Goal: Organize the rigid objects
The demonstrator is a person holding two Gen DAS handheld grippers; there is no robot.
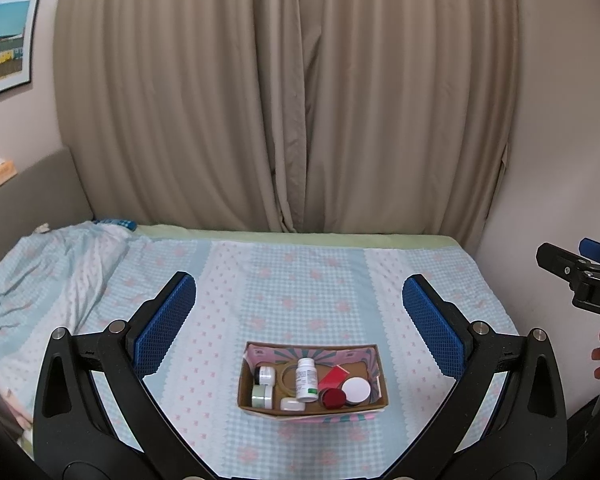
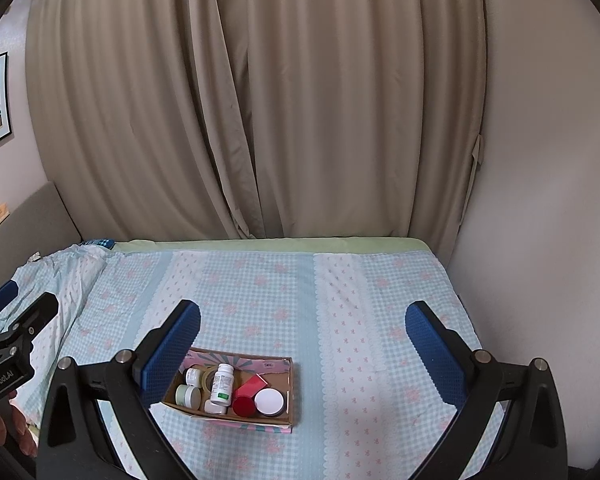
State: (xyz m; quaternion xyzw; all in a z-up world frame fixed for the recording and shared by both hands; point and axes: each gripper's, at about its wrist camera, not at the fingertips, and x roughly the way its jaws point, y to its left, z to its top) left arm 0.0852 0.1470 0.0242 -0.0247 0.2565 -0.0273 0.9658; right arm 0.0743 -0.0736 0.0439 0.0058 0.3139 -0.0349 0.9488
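While the bed with its blue-and-pink checked sheet (image 1: 300,280) fills both views, the shallow open cardboard box (image 1: 314,410) sits on its near middle, long axis running left to right, holding every small item. Seen from the left hand-held gripper (image 1: 299,320) the box lies dead ahead between the released, empty blue fingers; from the right hand-held gripper (image 2: 302,338), equally spread and empty, it lies ahead and left, so the left looks better lined up. Inside, a white plastic pill bottle (image 1: 306,379) stands upright mid-box, a red round lid (image 1: 333,397) just right of it.
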